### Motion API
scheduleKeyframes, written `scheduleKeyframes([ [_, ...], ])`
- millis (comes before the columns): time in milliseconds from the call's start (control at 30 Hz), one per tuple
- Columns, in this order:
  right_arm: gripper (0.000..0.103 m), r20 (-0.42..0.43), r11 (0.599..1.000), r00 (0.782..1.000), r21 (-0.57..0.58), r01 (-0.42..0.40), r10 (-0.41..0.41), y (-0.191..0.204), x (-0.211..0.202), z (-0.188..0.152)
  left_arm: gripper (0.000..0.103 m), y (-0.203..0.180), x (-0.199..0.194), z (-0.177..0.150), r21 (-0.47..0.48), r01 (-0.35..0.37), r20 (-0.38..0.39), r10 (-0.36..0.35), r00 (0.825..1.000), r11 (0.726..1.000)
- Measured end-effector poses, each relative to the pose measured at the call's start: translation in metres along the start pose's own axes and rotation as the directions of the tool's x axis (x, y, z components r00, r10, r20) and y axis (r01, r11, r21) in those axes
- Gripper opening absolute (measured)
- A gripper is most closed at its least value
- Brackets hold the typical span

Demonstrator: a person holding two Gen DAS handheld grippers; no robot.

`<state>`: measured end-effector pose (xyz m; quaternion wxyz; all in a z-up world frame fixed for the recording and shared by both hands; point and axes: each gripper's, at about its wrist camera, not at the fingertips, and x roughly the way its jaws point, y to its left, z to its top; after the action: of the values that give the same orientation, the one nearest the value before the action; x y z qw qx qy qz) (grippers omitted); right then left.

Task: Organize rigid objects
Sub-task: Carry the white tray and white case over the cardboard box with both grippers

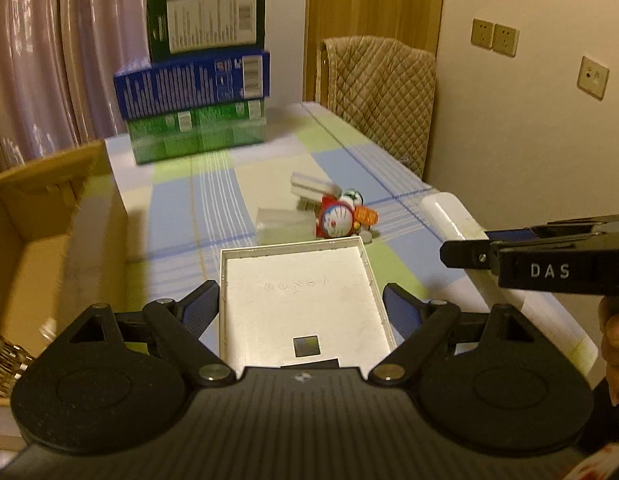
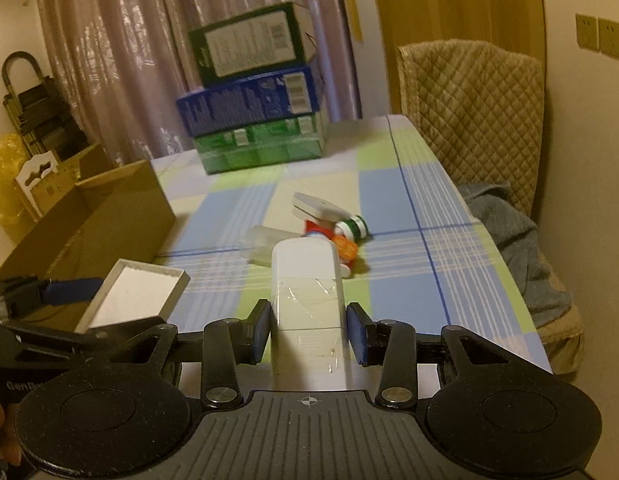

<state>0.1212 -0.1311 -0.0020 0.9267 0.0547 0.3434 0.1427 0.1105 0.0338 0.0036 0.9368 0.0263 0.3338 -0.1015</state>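
My left gripper (image 1: 300,304) is shut on a shallow white tray-like box (image 1: 299,300), its fingers on the two long sides, held above the table; the box also shows in the right wrist view (image 2: 135,298). My right gripper (image 2: 308,330) is shut on a long white remote-like bar (image 2: 307,280), also seen at the right of the left wrist view (image 1: 445,210). Ahead on the checked tablecloth lies a pile: a Doraemon toy (image 1: 335,220), a white case (image 2: 315,206), a green-capped bottle (image 2: 351,228) and a clear plastic piece (image 2: 265,244).
An open cardboard box (image 1: 41,240) stands at the left, with shiny items in its near corner. Three stacked cartons (image 1: 197,80) stand at the table's far end. A quilted chair (image 2: 473,116) with a grey cloth is at the right. A wall is close on the right.
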Motion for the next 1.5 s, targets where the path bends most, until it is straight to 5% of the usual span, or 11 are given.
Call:
scheduleKeyframes([
  [433, 0.037, 0.034, 0.989, 0.991, -0.076, -0.126, 0.129, 0.086, -0.022, 0.027, 0.085, 0.056, -0.074, 0.016, 0.001, -0.082, 0.065, 0.082, 0.995, 0.997],
  [800, 0.038, -0.01, 0.952, 0.964, -0.155, -0.263, 0.265, 0.181, 0.007, 0.044, 0.085, 0.166, -0.118, 0.006, -0.037, -0.238, 0.037, 0.24, 0.97, 0.97],
  [1100, 0.038, -0.074, 0.929, 0.947, -0.185, -0.321, 0.313, 0.239, 0.043, 0.041, 0.085, 0.229, -0.123, -0.012, -0.107, -0.281, -0.009, 0.282, 0.959, 0.954],
  [1500, 0.038, -0.111, 0.93, 0.947, -0.185, -0.317, 0.3, 0.262, 0.073, 0.036, 0.085, 0.247, -0.107, -0.027, -0.125, -0.273, -0.041, 0.269, 0.962, 0.954],
])
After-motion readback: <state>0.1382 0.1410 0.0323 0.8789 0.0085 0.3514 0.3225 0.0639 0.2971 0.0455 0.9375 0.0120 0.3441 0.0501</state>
